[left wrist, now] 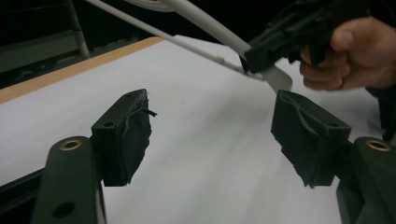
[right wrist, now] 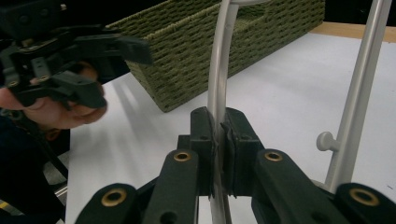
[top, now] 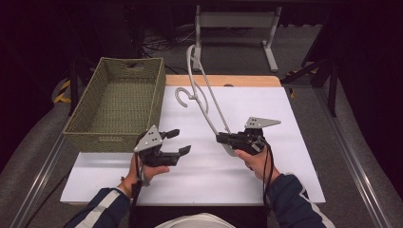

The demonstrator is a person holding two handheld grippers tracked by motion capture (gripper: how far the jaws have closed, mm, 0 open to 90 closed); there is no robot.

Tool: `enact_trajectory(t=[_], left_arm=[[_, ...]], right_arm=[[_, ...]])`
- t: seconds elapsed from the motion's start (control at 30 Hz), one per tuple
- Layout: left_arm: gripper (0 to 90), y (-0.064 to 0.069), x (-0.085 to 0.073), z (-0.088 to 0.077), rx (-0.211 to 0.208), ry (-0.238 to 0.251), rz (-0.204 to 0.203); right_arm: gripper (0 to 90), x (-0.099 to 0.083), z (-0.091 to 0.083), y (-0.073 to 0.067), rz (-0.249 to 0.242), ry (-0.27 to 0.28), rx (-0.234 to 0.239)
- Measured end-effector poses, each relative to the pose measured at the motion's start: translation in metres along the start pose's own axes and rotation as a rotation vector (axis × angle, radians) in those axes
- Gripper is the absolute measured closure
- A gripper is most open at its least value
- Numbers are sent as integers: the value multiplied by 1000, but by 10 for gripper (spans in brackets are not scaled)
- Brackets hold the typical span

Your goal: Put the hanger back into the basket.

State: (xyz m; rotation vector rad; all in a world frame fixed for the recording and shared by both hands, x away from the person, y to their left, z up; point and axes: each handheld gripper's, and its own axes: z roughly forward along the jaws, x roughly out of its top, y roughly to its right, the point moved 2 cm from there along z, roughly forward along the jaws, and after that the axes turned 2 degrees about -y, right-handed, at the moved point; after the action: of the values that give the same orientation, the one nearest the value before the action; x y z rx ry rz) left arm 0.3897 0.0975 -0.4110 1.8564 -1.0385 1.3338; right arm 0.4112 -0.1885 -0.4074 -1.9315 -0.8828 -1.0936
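Note:
A white plastic clothes hanger point(top: 204, 99) point(right wrist: 217, 79) is held up off the white table top point(top: 266, 180), its hook end pointing toward the far side. My right gripper point(top: 222, 138) point(right wrist: 219, 135) is shut on the hanger's lower end, the pads pressed on the curved bar. My left gripper point(top: 181, 141) point(left wrist: 212, 121) stands open with nothing between its fingers, by the near right corner of the woven green basket point(top: 114, 137). In the left gripper view the right gripper point(left wrist: 261, 53) and the hanger point(left wrist: 205, 21) are just ahead of the open jaws.
The basket point(right wrist: 177, 56) stands at the table's left and looks empty. A wooden strip point(top: 223, 80) borders the table's far edge. Behind it a white metal frame point(top: 235, 21) stands on the floor. A person's sleeves reach in from the bottom.

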Motion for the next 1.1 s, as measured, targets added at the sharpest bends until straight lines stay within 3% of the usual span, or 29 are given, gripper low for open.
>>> enact_trajectory(t=[0.13,0.33,0.43,0.6,0.63,0.73,0.83,1.1], left_arm=[[367,3,12,23,-52,27,-40],[425,-4,14,40,-65,50,-79],[457,-10,12,40,-90,64,-109],[535,-14,13,35,-107,89,-100],[551,-14,13,34,-123,94,-128],[583,-16,13,33,-134,103,-145],[643,-17,15,30,-170,130,-164],[764,-6,26,26,-197,143,-99]], right_arm=[[836,-1,0,-6,-16,10,14],[836,-2,6,-12,-36,-6,28],[836,-3,12,-16,-50,-16,33],[834,-6,22,-20,-73,-33,34],[833,-5,23,-22,-89,-37,25],[831,-4,25,-24,-104,-35,17],[829,-4,28,-27,-121,-33,17],[774,-5,35,-38,-165,-43,-6]])
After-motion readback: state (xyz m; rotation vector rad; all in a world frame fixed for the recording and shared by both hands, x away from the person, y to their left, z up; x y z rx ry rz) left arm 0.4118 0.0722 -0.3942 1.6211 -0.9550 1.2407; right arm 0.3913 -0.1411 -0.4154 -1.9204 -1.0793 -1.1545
